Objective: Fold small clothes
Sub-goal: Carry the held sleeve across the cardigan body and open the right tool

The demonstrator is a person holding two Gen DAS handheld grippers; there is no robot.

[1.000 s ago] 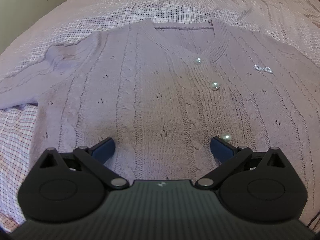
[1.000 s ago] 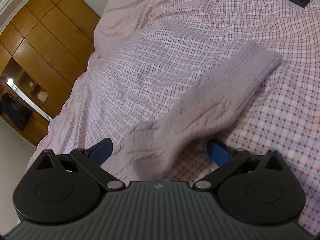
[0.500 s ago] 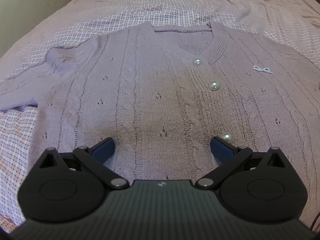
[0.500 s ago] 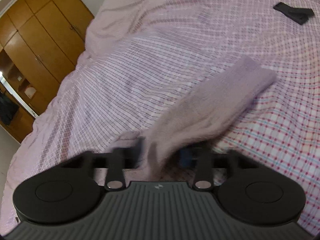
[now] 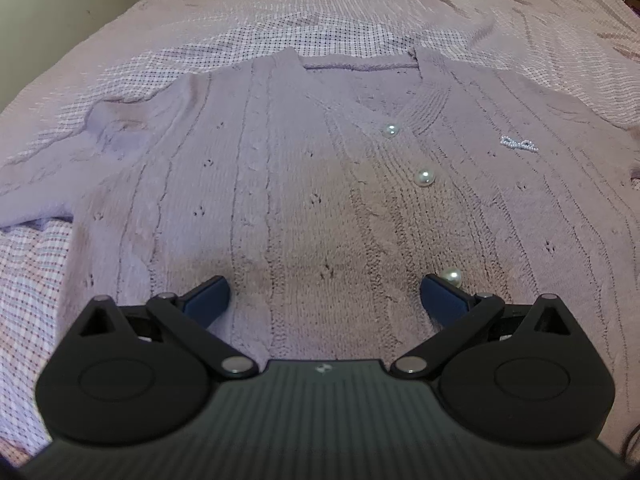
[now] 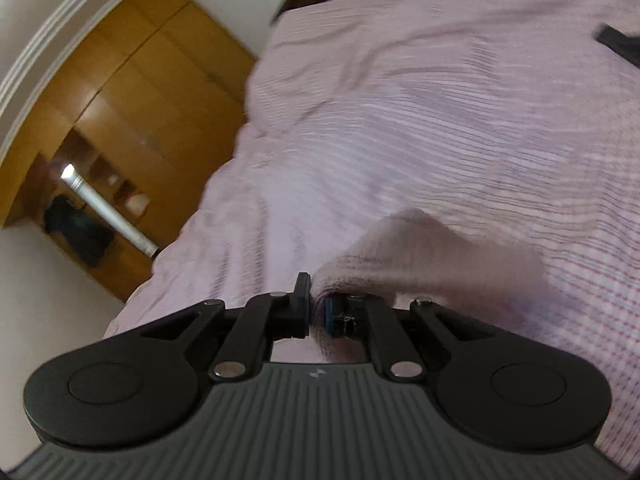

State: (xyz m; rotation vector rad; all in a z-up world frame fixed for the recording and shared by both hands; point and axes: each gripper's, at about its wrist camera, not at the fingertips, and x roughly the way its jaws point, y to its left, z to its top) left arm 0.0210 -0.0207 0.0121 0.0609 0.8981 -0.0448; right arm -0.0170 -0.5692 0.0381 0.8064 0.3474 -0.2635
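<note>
A lilac knit cardigan [image 5: 304,184] with pearl buttons [image 5: 425,178] lies flat, front up, on the checked bedspread [image 5: 320,28]. My left gripper [image 5: 325,296] is open, its blue pads over the lower front of the cardigan, holding nothing. One sleeve runs off to the left [image 5: 36,192]. In the right wrist view my right gripper [image 6: 316,312] is shut on the cardigan's other sleeve [image 6: 432,264], lifted off the bed; the view is motion-blurred.
A wooden wardrobe [image 6: 132,120] stands beyond the bed's edge in the right wrist view. A dark flat object [image 6: 620,44] lies on the bedspread at the far right. A small beaded bow [image 5: 518,144] decorates the cardigan's chest.
My right gripper closed on the sleeve, then lifted and swung it, so the view tilted toward the wardrobe. My left gripper stayed open and shifted only slightly.
</note>
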